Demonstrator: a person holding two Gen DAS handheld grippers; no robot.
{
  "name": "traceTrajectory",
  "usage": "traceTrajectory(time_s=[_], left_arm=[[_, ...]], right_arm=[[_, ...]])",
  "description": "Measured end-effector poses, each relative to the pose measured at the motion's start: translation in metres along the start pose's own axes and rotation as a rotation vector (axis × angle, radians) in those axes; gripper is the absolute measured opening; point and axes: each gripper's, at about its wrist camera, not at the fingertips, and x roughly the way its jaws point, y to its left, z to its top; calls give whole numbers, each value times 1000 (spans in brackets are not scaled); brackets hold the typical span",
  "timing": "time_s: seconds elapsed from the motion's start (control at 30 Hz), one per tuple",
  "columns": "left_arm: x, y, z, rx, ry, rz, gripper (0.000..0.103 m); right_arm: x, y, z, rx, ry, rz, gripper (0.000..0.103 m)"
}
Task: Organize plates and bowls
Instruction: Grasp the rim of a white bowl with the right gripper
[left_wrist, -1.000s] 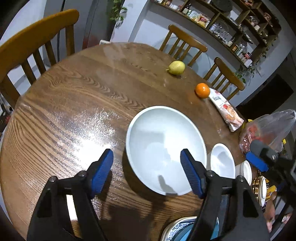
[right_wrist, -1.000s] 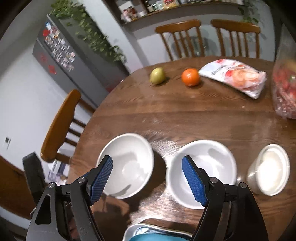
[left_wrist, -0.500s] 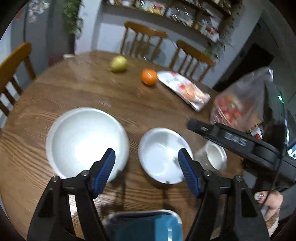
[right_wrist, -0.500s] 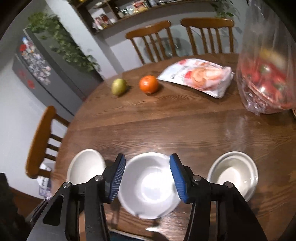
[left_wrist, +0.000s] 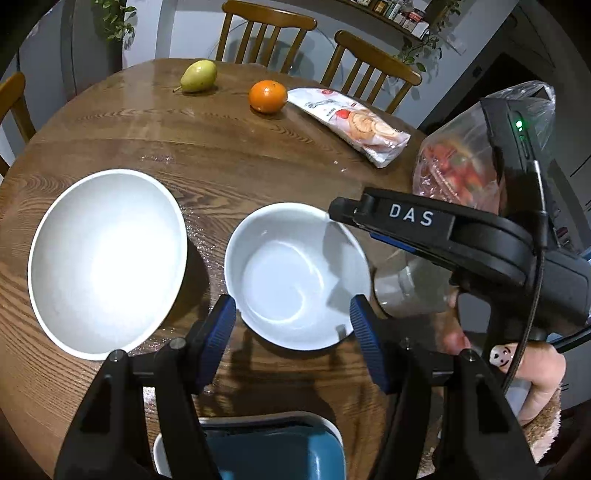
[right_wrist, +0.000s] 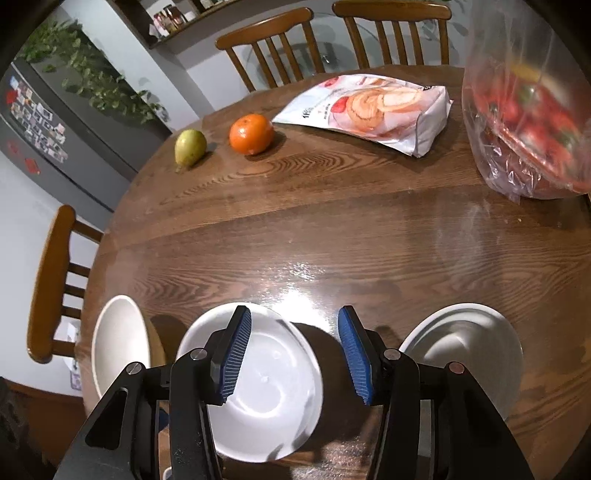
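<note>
On the round wooden worktop (right_wrist: 332, 229) a green pear (right_wrist: 189, 146) sits just beside an orange (right_wrist: 251, 133). Near them lies a snack packet (right_wrist: 373, 110), and a clear bag of red produce (right_wrist: 532, 122). Wooden chairs (right_wrist: 273, 44) stand around.

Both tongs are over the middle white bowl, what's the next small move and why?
Probably lower the right tongs so the closing pads straddle the middle bowl's right rim, still ungripped. The left tongs also bracket that bowl without touching.
</note>
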Motion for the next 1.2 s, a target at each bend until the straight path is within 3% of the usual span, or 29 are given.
traceTrajectory(time_s=[0.27,0.5,0.7,1.2], left_arm=[[16,4,1,-19,52,17,60],[29,7,2,-27,81,8,45],[37,8,1,-29,101,-4,40],[38,7,-1,-18,84,-7,40]], right_arm=[[11,4,-2,-21,26,-24,48],[18,10,-4,-48,44,-52,48],[19,11,-5,-52,47,-54,48],[18,15,-6,-67,50,-83,48]])
